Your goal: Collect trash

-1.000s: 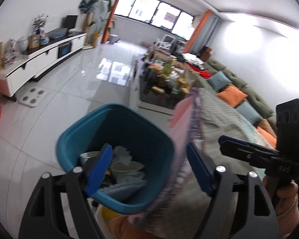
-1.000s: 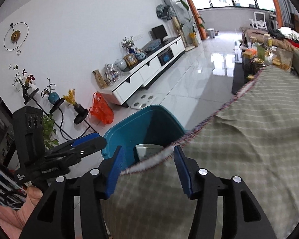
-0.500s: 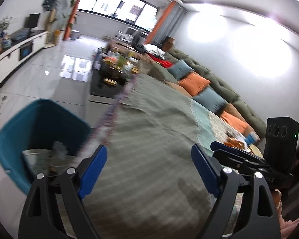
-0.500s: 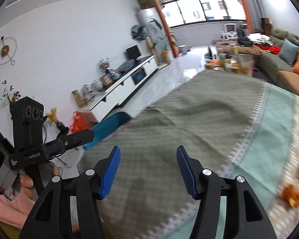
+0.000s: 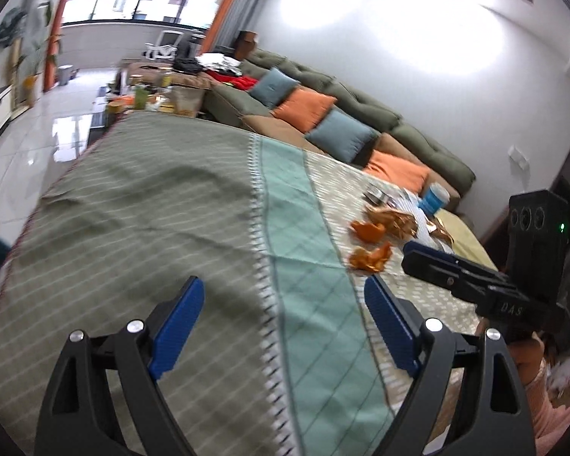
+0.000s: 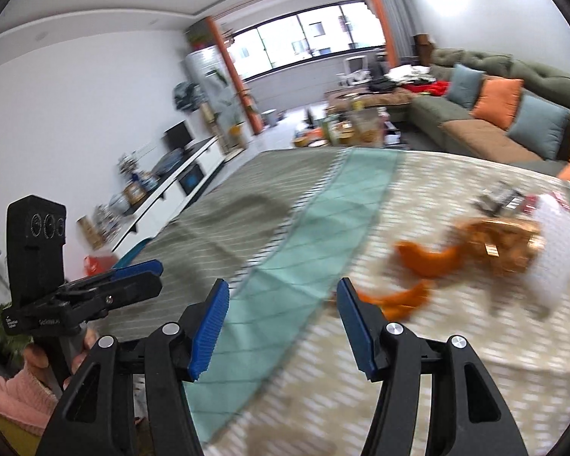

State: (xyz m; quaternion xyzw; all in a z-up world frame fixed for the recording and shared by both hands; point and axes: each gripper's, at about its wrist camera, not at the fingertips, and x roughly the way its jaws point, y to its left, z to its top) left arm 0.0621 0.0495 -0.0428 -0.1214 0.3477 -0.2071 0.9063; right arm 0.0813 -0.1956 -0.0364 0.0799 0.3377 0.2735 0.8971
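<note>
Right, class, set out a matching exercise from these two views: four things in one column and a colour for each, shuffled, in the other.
Things:
1. peel
2. cup
3. sofa
4. gripper pads

Colours:
A. olive green
B. dark blue
C. orange
D. light blue and white

Pairs: 1-C, 2-D, 3-A, 4-B

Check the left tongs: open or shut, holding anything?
Open, empty. The left tongs have just been opening; the blue pads stand wide apart above the tablecloth with nothing between them.
</note>
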